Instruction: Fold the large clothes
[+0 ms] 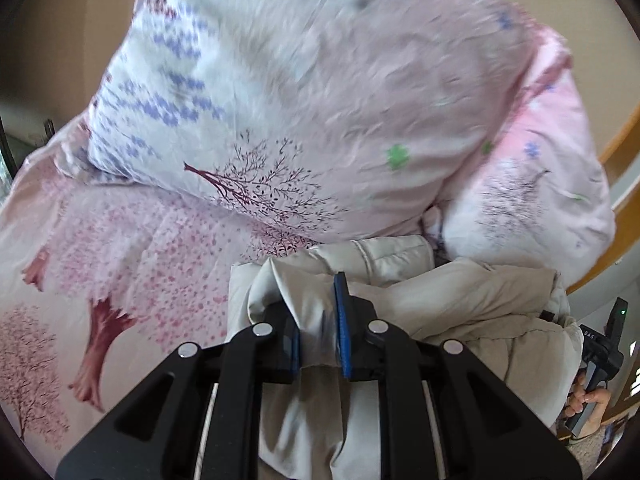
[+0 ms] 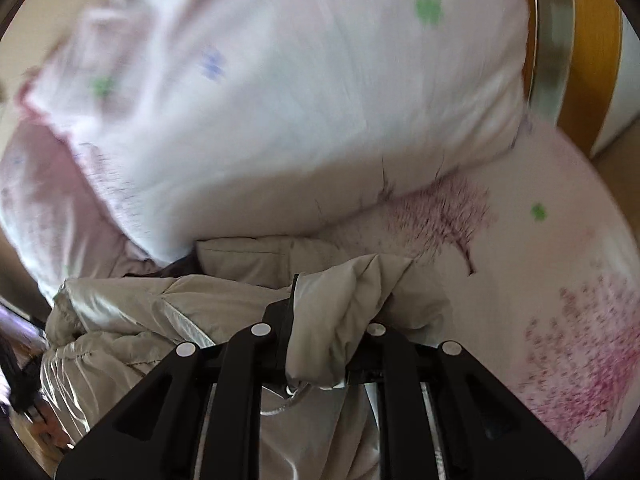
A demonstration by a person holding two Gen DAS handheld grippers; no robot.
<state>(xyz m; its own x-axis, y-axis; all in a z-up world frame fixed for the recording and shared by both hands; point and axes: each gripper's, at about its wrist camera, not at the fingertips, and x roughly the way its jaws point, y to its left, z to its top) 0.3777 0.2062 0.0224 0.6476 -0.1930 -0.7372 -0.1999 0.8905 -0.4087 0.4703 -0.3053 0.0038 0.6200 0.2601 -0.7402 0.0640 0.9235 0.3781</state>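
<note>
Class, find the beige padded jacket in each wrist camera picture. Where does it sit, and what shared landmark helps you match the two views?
Left wrist view: beige padded jacket fills the lower centre and right, clamped in the left gripper.
Right wrist view: jacket lies lower left to centre, clamped in the right gripper.
Shared landmark: the folded tree-print quilt behind it.

Motion blur is smearing the far part of the quilt (image 1: 320,60) in both wrist views, so its print is dissolving into streaks there. The beige jacket (image 1: 460,300) is running off the near edge of each picture and is covering most of the right gripper's fingers (image 2: 286,316). A hand (image 1: 592,400) at the right edge is being cut off by the lens rim.
</note>
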